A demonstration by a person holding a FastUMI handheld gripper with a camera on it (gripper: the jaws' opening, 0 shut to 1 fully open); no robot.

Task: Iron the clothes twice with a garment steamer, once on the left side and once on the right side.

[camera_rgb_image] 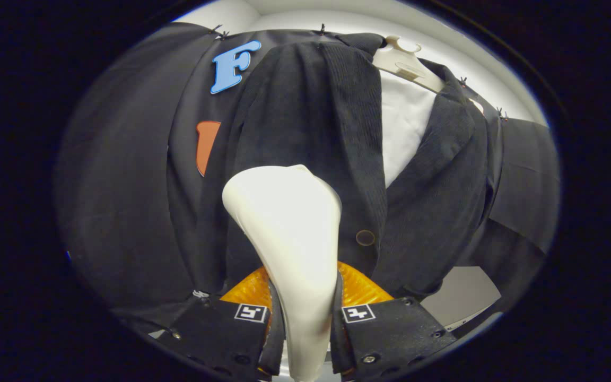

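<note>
My gripper (305,313) is shut on the neck of a white garment steamer (287,223), both fingers pressing on it. The steamer's broad head rises beyond the fingers and lies against the left front panel of a dark corduroy jacket (311,116). The jacket hangs on a white hanger (406,63) over a white shirt (403,127). Its right panel (438,185) hangs to the right of the steamer head. A round button (365,237) sits on the jacket just right of the steamer head.
The booth's black cloth wall (125,175) hangs behind and to the left of the jacket. A pale surface (464,297) shows below the jacket's right hem. The white ceiling (337,16) is above.
</note>
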